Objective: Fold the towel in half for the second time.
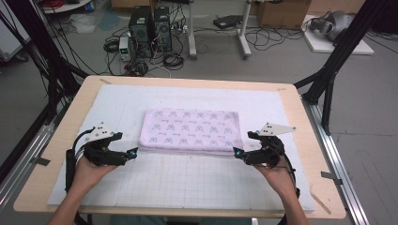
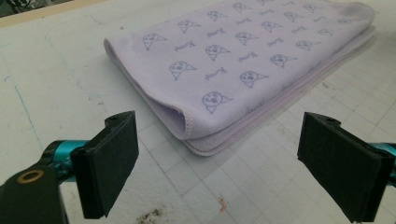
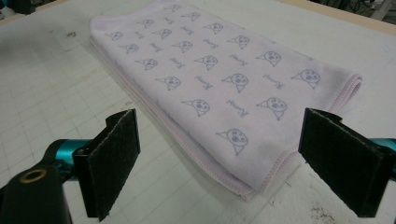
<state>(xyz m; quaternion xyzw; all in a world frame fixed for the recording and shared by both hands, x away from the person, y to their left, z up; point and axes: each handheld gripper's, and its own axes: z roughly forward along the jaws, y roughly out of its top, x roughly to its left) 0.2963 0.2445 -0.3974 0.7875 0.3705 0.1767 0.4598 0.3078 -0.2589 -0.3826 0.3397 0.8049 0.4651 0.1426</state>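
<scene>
Folded lilac towel [image 1: 190,130] lies flat mid-bench on the white grid mat [image 1: 187,183], long edge toward the person. Left hand-held gripper [image 1: 133,152] sits at the towel's 8 o'clock corner, jaws wide apart, holding nothing, just short of the cloth. Right hand-held gripper [image 1: 237,152] sits at the 4 o'clock corner, also wide open and empty, near the hem.

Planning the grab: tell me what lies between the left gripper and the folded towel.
Nothing: between the left gripper and the towel lies a bare strip of gridded white mat, as the left gripper view and high view show.
</scene>
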